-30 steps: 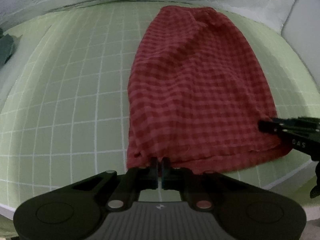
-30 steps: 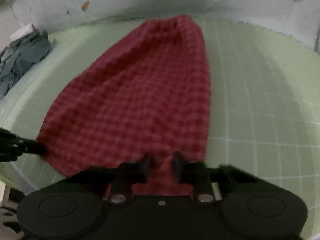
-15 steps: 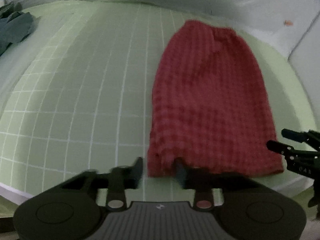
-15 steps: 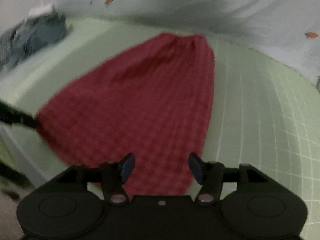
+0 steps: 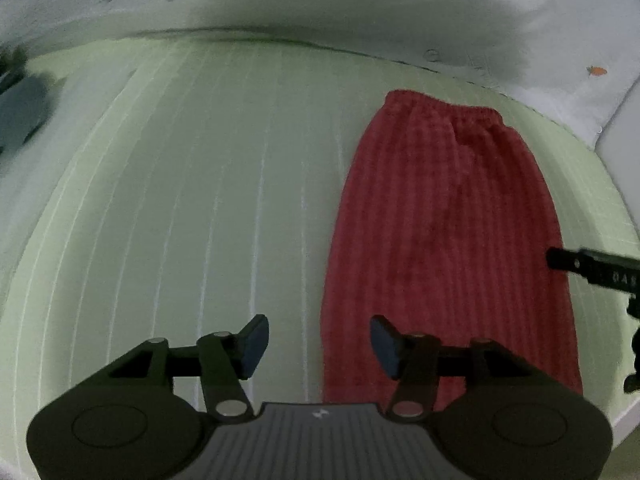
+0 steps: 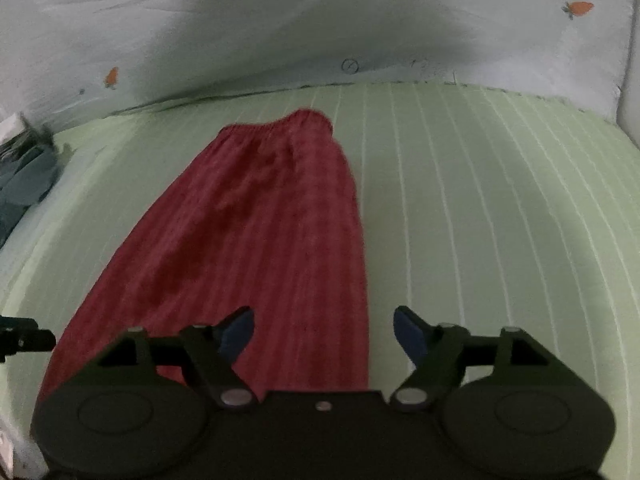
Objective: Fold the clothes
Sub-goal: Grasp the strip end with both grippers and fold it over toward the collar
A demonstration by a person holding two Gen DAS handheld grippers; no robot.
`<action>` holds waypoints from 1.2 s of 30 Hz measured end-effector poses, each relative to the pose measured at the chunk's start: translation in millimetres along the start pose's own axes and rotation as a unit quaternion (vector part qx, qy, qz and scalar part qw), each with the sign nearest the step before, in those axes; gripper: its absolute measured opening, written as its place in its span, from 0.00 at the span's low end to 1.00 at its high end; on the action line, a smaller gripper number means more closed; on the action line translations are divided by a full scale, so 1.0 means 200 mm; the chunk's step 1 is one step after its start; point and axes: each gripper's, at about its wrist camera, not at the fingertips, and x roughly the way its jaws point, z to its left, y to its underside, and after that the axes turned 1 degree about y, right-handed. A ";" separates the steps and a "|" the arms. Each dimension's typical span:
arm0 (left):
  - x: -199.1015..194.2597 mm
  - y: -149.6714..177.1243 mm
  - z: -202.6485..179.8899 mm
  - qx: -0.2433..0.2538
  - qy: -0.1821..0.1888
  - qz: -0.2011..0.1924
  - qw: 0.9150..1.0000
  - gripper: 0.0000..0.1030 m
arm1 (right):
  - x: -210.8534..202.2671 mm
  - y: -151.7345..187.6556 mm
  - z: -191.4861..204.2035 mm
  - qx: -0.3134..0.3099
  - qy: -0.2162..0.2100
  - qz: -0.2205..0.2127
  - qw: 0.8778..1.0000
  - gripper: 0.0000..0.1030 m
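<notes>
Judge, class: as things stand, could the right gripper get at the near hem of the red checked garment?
Probably yes. The right gripper stands open and empty just above the red checked garment, which lies flat on the green sheet, and nothing lies between them.

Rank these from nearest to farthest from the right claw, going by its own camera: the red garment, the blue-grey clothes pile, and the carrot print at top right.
1. Red garment: just ahead of the right claw, left of centre.
2. Blue-grey clothes pile: far left edge.
3. Carrot print: top right, on the white sheet.
</notes>
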 end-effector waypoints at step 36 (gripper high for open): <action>0.17 -0.65 -0.39 0.138 0.067 -0.117 0.981 0.15 | -0.01 -0.43 0.15 -0.069 -0.094 -0.103 0.988 0.14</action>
